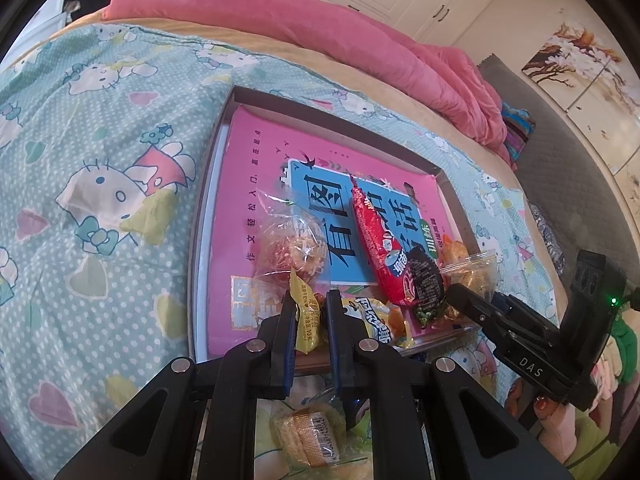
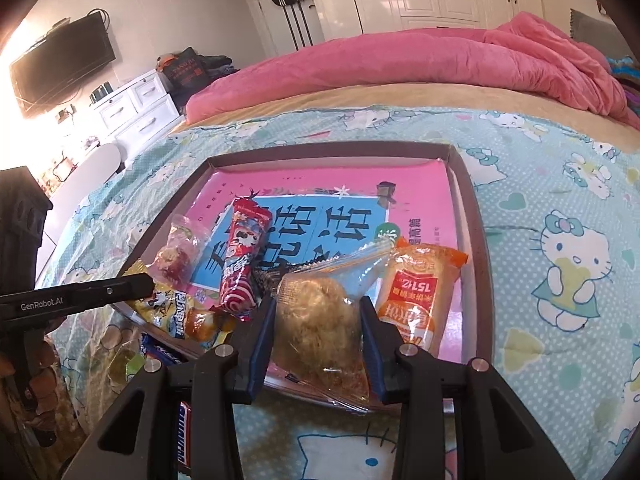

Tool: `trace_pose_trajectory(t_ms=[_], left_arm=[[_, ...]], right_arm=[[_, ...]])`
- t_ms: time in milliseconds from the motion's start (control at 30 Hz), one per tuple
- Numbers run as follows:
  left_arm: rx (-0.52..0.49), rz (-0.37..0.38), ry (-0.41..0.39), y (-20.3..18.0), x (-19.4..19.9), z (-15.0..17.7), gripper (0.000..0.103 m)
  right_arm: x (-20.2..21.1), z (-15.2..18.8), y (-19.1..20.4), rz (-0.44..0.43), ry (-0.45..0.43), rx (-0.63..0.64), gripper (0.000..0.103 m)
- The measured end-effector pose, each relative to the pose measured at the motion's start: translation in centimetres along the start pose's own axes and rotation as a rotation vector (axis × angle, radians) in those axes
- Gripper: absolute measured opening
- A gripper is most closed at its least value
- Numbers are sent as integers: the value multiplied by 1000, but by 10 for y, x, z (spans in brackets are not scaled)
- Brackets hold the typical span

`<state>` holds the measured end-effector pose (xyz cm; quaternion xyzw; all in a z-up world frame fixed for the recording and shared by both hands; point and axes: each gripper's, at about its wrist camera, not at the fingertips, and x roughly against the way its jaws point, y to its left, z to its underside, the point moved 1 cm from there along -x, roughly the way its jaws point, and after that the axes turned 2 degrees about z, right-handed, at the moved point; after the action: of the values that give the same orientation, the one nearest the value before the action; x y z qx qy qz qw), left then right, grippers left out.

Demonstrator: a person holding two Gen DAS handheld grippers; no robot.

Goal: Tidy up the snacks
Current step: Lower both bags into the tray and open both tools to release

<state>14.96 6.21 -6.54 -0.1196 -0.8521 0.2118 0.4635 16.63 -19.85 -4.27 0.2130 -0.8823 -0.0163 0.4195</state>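
Note:
A shallow box [image 1: 340,114] [image 2: 470,200] with a pink book inside lies on the bed and holds several snacks. My left gripper [image 1: 310,304] is shut on a small yellow snack packet [image 1: 305,320] at the box's near edge. My right gripper [image 2: 318,304] is shut on a clear bag with a golden pastry [image 2: 316,322] over the box's near edge. A red tube snack [image 1: 378,240] [image 2: 240,264], a clear-wrapped candy ball [image 1: 292,240] [image 2: 176,258], an orange-white packet [image 2: 416,300] and a yellow packet [image 2: 172,312] lie in the box.
A wrapped cake [image 1: 312,436] lies on the Hello Kitty sheet [image 1: 100,200] under my left gripper. A Snickers bar [image 2: 184,436] and a blue packet [image 2: 160,350] lie beside the box. A pink quilt [image 2: 400,60] lies behind. The right gripper's body [image 1: 540,344] shows in the left view.

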Motion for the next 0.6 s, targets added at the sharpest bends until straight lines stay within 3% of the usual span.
trace_pose_trajectory(t_ms=[600], left_arm=[[3, 3, -3, 1, 3, 0, 14]], right_arm=[[3, 1, -5, 6, 2, -34, 42]])
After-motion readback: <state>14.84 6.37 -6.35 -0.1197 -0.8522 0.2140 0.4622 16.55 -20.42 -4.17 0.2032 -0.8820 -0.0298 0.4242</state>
